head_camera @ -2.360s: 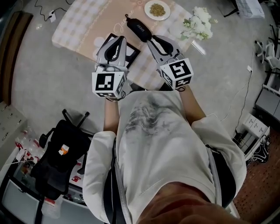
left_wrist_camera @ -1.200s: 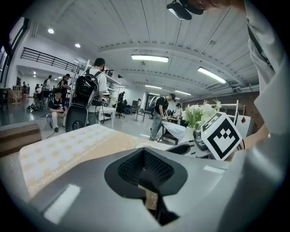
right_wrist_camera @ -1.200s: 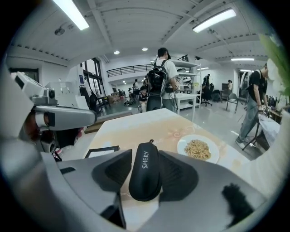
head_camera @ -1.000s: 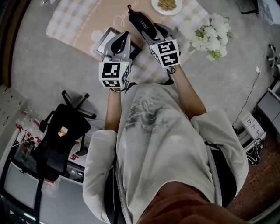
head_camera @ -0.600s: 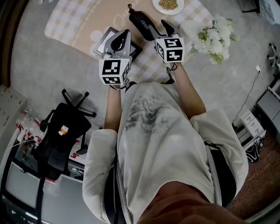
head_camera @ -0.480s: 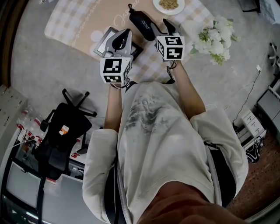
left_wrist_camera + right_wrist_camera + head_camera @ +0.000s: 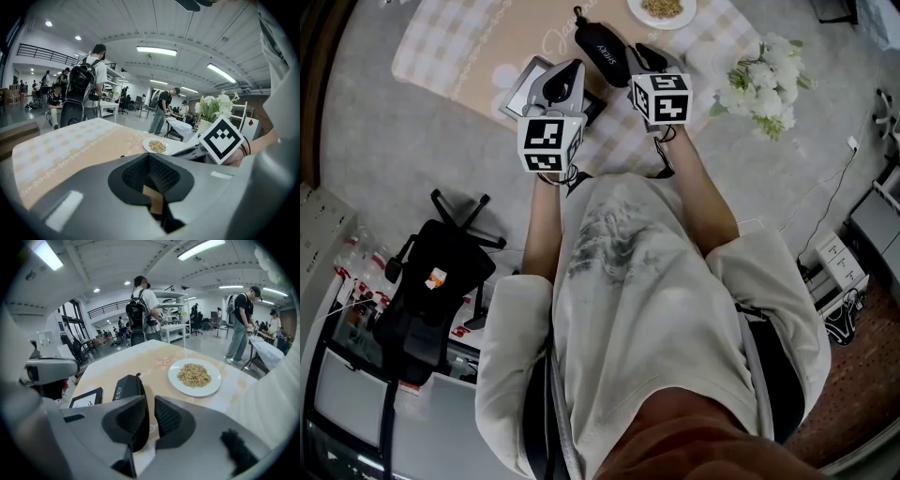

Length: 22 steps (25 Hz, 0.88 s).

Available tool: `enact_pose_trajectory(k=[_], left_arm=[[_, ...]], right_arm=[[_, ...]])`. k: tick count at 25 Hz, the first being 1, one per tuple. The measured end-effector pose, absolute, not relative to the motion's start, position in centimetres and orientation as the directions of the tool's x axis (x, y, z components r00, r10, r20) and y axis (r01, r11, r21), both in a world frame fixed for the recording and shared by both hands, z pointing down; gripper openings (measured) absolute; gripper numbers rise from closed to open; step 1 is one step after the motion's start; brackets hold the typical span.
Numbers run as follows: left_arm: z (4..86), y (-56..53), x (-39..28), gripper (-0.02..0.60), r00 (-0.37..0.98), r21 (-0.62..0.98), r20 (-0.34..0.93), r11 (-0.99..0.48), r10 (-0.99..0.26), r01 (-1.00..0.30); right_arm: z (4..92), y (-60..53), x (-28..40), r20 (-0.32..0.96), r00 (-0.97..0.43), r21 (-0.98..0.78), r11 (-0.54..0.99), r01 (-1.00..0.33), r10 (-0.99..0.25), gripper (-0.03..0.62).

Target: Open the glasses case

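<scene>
The person's white T-shirt [image 7: 637, 309] fills the foreground of the head view, and both forearms reach out over the near edge of the table [image 7: 459, 47], which has a peach and checked cloth. To the person's left, a black chair [image 7: 427, 300] stands on the floor.

The left gripper [image 7: 570, 70] hangs above a black picture frame [image 7: 520, 89] that lies close to the near edge. Its jaws are pressed together with nothing held [image 7: 150, 164].

The right gripper [image 7: 639, 52] points down at the cloth just beside the near right end of the glasses case [image 7: 602, 42]. Its jaws have just been closing and now stand a narrow slit apart [image 7: 151, 408]. Only cloth shows in the slit, and no pad presses on the case.

The black glasses case [image 7: 126, 386] lies closed and aslant around the middle of the table, beyond the frame [image 7: 86, 399]. Past it, a white plate [image 7: 661, 25] of grain sits at the far edge. White flowers [image 7: 759, 80] stand at the table's right corner.

Beyond the table, in the right gripper view, a person with a backpack [image 7: 143, 310] stands in a lit hall.
</scene>
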<state>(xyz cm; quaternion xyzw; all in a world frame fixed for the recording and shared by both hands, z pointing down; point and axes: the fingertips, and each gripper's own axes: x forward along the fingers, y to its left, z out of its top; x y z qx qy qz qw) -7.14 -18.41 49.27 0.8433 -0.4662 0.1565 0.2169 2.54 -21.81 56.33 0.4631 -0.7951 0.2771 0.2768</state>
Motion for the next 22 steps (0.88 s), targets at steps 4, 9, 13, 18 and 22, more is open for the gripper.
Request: enact_pose_trajectory(k=[4, 9, 13, 18, 22], left_arm=[[49.6, -18.3, -7.3, 0.011, 0.513, 0.223, 0.475, -0.466, -0.715, -0.856], [50.0, -18.3, -7.5, 0.023, 0.506, 0.226, 0.483, -0.457, -0.714, -0.860], [50.7, -18.4, -7.4, 0.036, 0.498, 0.228, 0.499, -0.447, -0.710, -0.865], [51.5, -18.4, -7.3, 0.049, 0.479, 0.221, 0.527, -0.431, -0.702, -0.875], [52.4, -18.5, -7.4, 0.064, 0.467, 0.210, 0.558, -0.428, -0.686, -0.879]], right_arm=[[55.7, -21.1, 1.4, 0.685, -0.454, -0.188, 0.464, -0.866, -0.569, 0.072], [55.2, -20.2, 0.0, 0.674, -0.492, -0.187, 0.517, -0.835, -0.551, 0.074], [54.8, -19.7, -0.9, 0.667, -0.523, -0.195, 0.554, -0.810, -0.530, 0.094], [54.7, -19.0, -1.9, 0.660, -0.557, -0.209, 0.588, -0.781, -0.504, 0.110], [54.6, -18.5, -2.6, 0.656, -0.573, -0.210, 0.610, -0.764, -0.492, 0.115]])
